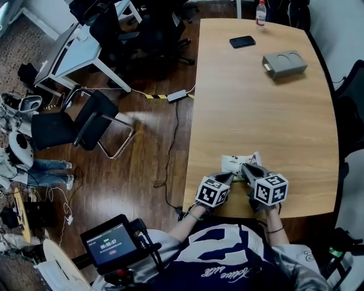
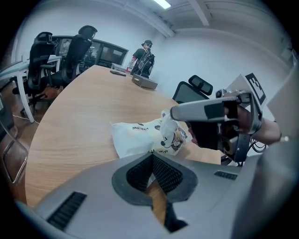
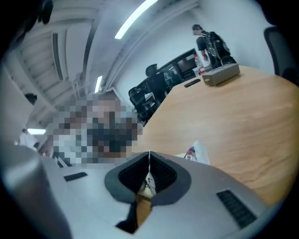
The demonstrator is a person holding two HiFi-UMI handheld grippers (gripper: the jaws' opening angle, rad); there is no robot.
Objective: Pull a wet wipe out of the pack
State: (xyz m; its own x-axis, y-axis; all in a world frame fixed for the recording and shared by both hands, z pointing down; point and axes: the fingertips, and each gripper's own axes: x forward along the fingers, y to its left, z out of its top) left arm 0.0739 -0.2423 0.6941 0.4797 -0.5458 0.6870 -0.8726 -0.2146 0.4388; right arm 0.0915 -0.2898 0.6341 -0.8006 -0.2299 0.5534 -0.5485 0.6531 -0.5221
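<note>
A white wet wipe pack [image 1: 239, 162] with cartoon print lies on the wooden table [image 1: 256, 102] near its front edge. In the left gripper view the pack [image 2: 138, 135] lies just past my left gripper [image 2: 152, 156], which is shut with its tips on the pack's near edge. My right gripper [image 2: 176, 112] is shut on a white wet wipe [image 2: 167, 125] that stands up out of the pack's top. In the right gripper view a white piece sits between that gripper's [image 3: 148, 162] pads. From above, the left gripper [image 1: 230, 177] and right gripper [image 1: 245, 169] stand side by side at the pack.
Further along the table lie a black phone [image 1: 242, 41], a grey box [image 1: 284, 63] and a bottle [image 1: 261, 12]. A black chair [image 1: 79, 122] and cables stand on the floor to the left. A dark chair back [image 2: 197, 85] rises behind the table.
</note>
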